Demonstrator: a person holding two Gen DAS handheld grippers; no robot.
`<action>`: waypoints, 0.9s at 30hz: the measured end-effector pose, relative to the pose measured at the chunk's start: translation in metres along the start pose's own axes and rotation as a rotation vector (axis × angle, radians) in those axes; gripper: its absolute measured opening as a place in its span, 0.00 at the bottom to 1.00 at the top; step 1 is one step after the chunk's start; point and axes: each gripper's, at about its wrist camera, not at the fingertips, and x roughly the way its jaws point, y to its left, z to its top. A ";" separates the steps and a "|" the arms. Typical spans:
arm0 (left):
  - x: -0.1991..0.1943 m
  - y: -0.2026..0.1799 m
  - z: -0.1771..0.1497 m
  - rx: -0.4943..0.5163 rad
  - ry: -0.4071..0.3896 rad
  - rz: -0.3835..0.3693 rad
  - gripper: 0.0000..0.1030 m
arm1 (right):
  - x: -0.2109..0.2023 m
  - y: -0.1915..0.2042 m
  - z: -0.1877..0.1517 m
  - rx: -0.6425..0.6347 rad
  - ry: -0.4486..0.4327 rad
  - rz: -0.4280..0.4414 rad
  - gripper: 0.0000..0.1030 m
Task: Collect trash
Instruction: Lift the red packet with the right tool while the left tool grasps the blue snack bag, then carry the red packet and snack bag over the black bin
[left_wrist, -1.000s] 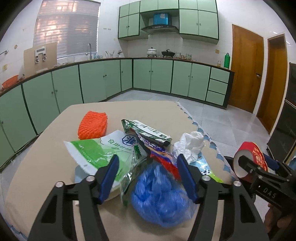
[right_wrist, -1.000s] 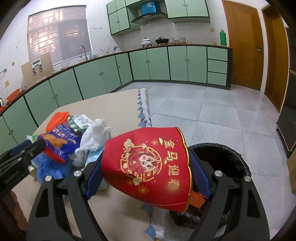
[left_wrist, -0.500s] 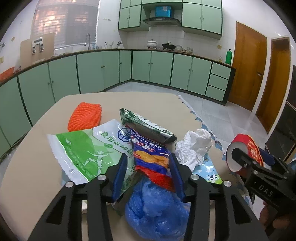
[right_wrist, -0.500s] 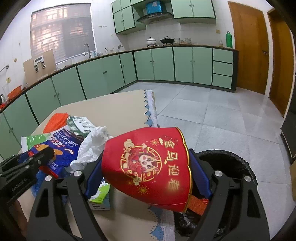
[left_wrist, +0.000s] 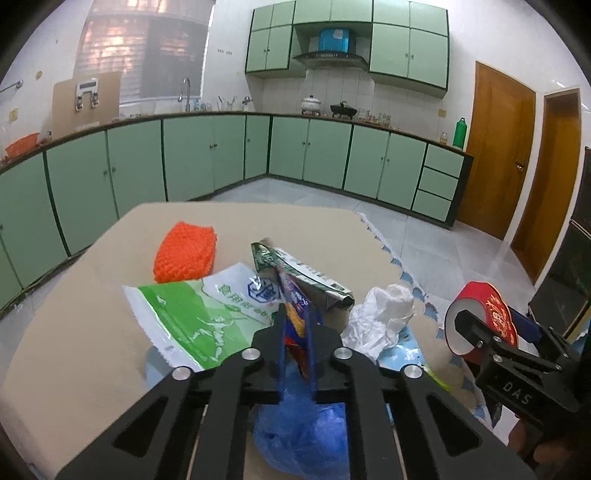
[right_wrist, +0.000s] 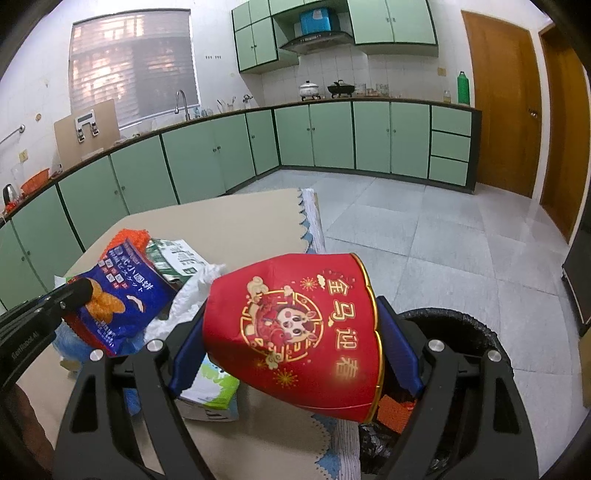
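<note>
Closing on a blue snack wrapper (left_wrist: 294, 314), jaws of the left gripper (left_wrist: 295, 317) nearly together with the thin foil pinched upright between the blue pads. Seen from the right wrist view: same wrapper (right_wrist: 118, 302) lifted off the pile, printed face turned outward, orange biscuit picture on it. Clamped wide on a red paper cup (right_wrist: 295, 332), jaws of the right gripper (right_wrist: 295, 354) pressing both sides of the cup, cup lying sideways with its gold rim toward the right. Held over the edge of a black bin (right_wrist: 458, 332) lined with a dark bag, something orange already inside.

Spread on the tan tabletop (left_wrist: 92, 332): a green-and-white plastic bag (left_wrist: 195, 317) lying flat, an orange foam net (left_wrist: 184, 254) beyond it and touching its far edge, a dark green folded packet (left_wrist: 306, 277) just behind the wrapper, crumpled white tissue (left_wrist: 384, 314) to the right, a blue plastic bag (left_wrist: 303, 424) bunched directly under the left gripper. Partly hidden under the tissue, a light blue carton (right_wrist: 210, 387) lying near the tabletop's scalloped edge. In the left wrist view, red cup (left_wrist: 480, 317) and right gripper (left_wrist: 491, 332) at the far right, well clear of the pile.
</note>
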 end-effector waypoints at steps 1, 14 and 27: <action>-0.002 0.000 0.001 0.000 -0.004 -0.002 0.06 | -0.003 0.001 0.001 0.000 -0.006 0.001 0.78; -0.044 -0.001 0.021 0.004 -0.125 -0.030 0.05 | -0.039 0.000 0.014 0.019 -0.079 0.031 0.78; -0.063 -0.031 0.024 0.061 -0.185 -0.073 0.05 | -0.065 -0.005 0.020 0.015 -0.105 -0.006 0.78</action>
